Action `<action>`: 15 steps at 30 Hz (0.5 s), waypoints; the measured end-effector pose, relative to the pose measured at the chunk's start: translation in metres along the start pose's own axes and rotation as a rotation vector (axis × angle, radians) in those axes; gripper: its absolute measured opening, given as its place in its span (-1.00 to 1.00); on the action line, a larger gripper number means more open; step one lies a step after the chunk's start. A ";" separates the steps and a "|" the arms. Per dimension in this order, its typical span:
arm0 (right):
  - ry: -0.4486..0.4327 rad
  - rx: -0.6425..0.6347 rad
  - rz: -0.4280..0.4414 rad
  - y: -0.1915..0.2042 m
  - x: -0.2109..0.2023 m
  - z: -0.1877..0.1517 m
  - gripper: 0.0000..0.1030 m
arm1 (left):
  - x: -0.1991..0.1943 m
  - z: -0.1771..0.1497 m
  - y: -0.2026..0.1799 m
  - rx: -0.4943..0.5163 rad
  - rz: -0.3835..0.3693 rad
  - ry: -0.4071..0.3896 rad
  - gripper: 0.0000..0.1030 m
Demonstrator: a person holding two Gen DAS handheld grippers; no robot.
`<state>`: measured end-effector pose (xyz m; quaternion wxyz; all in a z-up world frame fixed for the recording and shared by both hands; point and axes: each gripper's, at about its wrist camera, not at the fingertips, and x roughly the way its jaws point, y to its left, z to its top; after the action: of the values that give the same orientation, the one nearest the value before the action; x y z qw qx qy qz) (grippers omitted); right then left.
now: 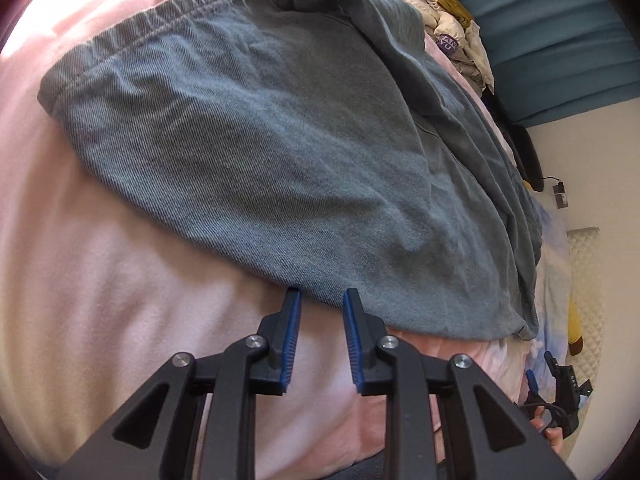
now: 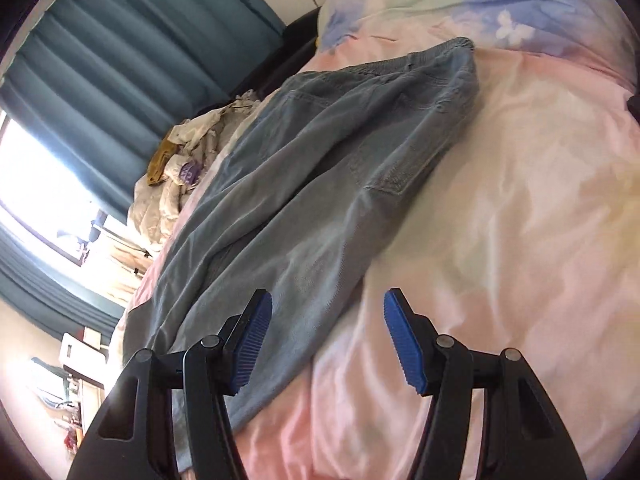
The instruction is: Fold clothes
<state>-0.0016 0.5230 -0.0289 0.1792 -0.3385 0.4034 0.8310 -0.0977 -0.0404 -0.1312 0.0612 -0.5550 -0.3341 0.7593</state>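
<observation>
Left wrist: parted tongs (image 1: 320, 300) touch jeans (image 1: 260, 152)

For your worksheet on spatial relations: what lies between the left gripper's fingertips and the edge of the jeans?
Almost nothing: the left gripper sits right at the jeans edge, with only pink bedsheet showing between its open fingers, in the left wrist view.

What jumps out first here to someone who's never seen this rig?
The grey-blue denim trousers spread flat across the pink bedcover, filling the middle of both views. Next, each gripper's blue-padded jaws stand open and empty at the near edge of the fabric: the left gripper at the hem side, the right gripper straddling the edge. A crumpled pale jacket lies beyond, below the teal curtain.
</observation>
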 end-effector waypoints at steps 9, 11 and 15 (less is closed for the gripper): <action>-0.034 0.310 0.007 -0.114 0.021 0.058 0.15 | 0.015 0.009 0.037 -0.231 -0.216 0.039 -0.53; -0.042 0.342 0.014 -0.131 0.026 0.070 0.15 | 0.019 0.011 0.043 -0.275 -0.255 0.055 -0.53; -0.057 0.407 0.028 -0.164 0.037 0.093 0.15 | 0.027 0.014 0.049 -0.355 -0.343 0.058 -0.51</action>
<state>0.0269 0.6971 -0.1038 0.2435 -0.2661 0.5623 0.7442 -0.1068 -0.0720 -0.1792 0.1002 -0.5138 -0.5497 0.6510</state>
